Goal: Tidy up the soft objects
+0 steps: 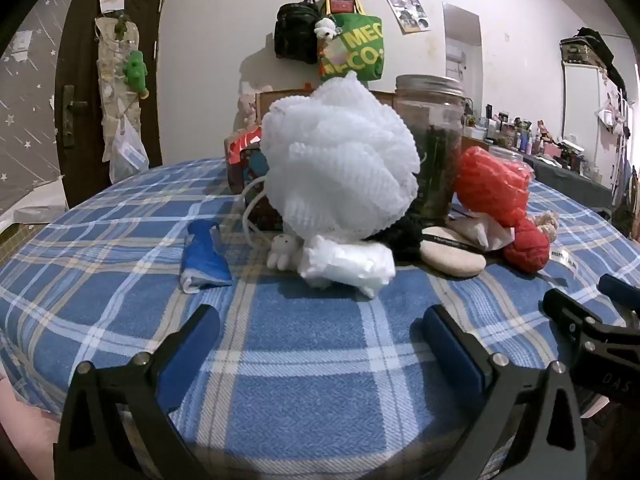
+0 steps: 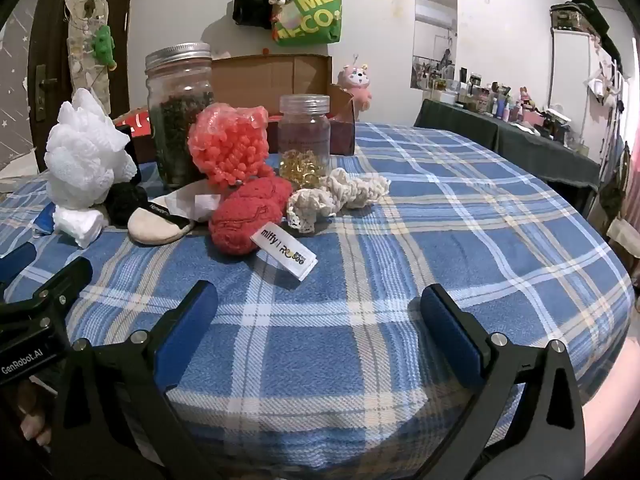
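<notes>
A pile of soft things lies on the blue plaid cloth (image 1: 304, 344). A white mesh bath pouf (image 1: 340, 160) stands in the middle, also seen in the right wrist view (image 2: 84, 160). Beside it are a blue cloth (image 1: 204, 256), a beige pad (image 1: 452, 256), a red knit item (image 2: 244, 216) with a white label, a red bubble-wrap bundle (image 2: 230, 148) and a cream lace scrunchie (image 2: 340, 196). My left gripper (image 1: 320, 336) is open and empty, short of the pouf. My right gripper (image 2: 320, 320) is open and empty, short of the red knit item.
A tall glass jar of dark leaves (image 2: 180, 112) and a small clear jar (image 2: 305, 136) stand behind the pile, with a cardboard box (image 2: 280, 76) further back. Bags hang on the wall (image 1: 352, 40). The bed edge drops off at the right (image 2: 616, 280).
</notes>
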### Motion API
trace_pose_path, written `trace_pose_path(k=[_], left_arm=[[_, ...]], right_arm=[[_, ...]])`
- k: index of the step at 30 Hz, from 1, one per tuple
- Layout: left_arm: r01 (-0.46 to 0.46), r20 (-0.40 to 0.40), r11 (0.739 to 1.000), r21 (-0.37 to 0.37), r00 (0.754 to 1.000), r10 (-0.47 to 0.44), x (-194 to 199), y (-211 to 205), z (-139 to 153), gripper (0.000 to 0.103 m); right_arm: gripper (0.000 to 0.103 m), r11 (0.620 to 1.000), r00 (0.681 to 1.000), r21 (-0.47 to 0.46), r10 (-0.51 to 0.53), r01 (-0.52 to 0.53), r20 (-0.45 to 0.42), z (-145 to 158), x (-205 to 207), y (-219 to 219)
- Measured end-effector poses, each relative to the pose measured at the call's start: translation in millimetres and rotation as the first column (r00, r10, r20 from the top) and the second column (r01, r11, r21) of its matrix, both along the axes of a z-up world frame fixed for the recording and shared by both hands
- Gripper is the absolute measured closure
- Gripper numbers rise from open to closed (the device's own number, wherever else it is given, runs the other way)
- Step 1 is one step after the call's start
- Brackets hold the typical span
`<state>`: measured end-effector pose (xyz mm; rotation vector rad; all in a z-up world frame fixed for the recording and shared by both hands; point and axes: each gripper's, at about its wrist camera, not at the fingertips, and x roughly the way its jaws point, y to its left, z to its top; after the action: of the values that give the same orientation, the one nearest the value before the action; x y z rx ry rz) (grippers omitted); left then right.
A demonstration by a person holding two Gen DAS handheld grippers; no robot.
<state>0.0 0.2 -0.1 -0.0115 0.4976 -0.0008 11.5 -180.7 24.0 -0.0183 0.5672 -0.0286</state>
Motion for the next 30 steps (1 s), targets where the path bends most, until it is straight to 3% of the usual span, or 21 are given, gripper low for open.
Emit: trace_pose_path(k=[30], left_arm=[[0.000, 0.002, 1.000, 0.008, 1.000, 0.000, 0.0, -0.2, 0.1, 0.000]], right_arm=[[0.000, 1.000, 1.000, 0.003, 0.000, 0.000, -0.001, -0.1, 0.4, 0.2]])
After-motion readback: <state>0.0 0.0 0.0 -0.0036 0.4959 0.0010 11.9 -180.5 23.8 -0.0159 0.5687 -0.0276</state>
